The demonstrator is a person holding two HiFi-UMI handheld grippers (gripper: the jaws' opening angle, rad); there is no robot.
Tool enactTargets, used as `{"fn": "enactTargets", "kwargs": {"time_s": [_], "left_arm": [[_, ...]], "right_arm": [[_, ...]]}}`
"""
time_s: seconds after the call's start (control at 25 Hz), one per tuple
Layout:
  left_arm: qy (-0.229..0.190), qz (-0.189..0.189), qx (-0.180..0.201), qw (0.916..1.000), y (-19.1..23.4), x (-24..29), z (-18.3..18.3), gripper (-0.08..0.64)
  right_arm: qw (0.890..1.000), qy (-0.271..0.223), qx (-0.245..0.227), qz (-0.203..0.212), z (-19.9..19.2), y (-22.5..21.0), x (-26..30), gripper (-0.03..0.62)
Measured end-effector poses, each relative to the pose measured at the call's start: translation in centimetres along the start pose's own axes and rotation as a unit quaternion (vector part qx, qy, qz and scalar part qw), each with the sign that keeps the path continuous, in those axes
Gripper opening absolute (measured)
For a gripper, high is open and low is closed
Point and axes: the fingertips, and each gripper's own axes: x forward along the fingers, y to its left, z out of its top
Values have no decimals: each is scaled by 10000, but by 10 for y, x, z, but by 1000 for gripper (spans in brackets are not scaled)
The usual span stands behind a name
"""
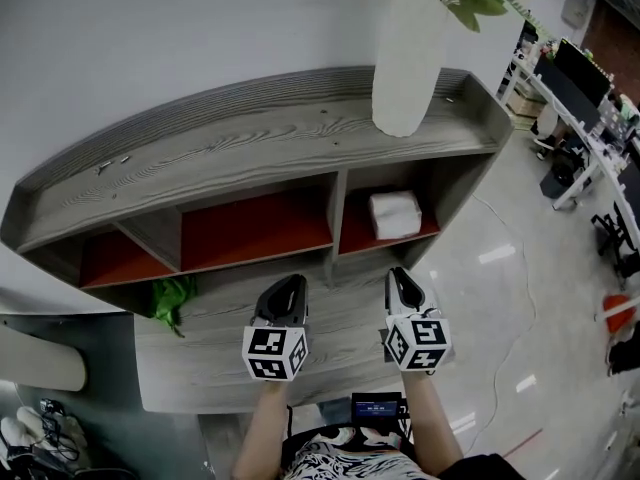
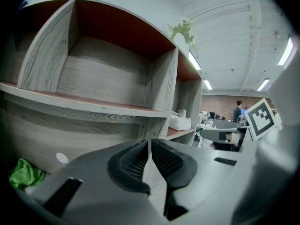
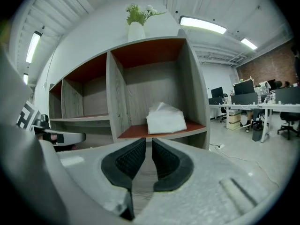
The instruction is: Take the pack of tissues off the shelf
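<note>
The white pack of tissues [image 1: 395, 214] lies in the rightmost red-floored compartment of the grey wooden shelf unit [image 1: 250, 138]. In the right gripper view the pack [image 3: 166, 118] sits straight ahead, just above and beyond the jaws. My right gripper [image 1: 402, 280] hangs in front of that compartment, short of the pack, its jaws [image 3: 148, 142] a narrow slit apart and empty. My left gripper [image 1: 290, 290] is level with it, facing the divider, and its tips [image 2: 149, 142] meet with nothing between them. In the left gripper view the pack [image 2: 179, 122] shows small at the right.
A tall white vase [image 1: 410, 53] with green sprigs stands on the shelf top above the tissue compartment. A green crumpled thing [image 1: 172, 298] lies on the lower ledge at the left. Office desks and chairs [image 1: 590, 108] fill the right side, where a person [image 2: 239, 110] stands far off.
</note>
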Motion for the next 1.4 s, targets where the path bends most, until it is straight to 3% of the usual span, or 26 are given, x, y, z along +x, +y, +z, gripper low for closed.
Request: {"fn": "enactTargets", "kwargs": {"time_s": [0.4, 0.8, 1.4], "left_arm": [[151, -94, 17, 9998, 4, 26, 0, 14], [275, -215, -60, 9994, 7, 49, -6, 49], [126, -360, -40, 9993, 3, 61, 3, 63]], "right_arm": [[9996, -137, -138, -210, 18, -1, 33, 75], [9974, -263, -403, -536, 29, -11, 59, 255], [9910, -103, -1055, -817, 36, -10, 88, 288]]}}
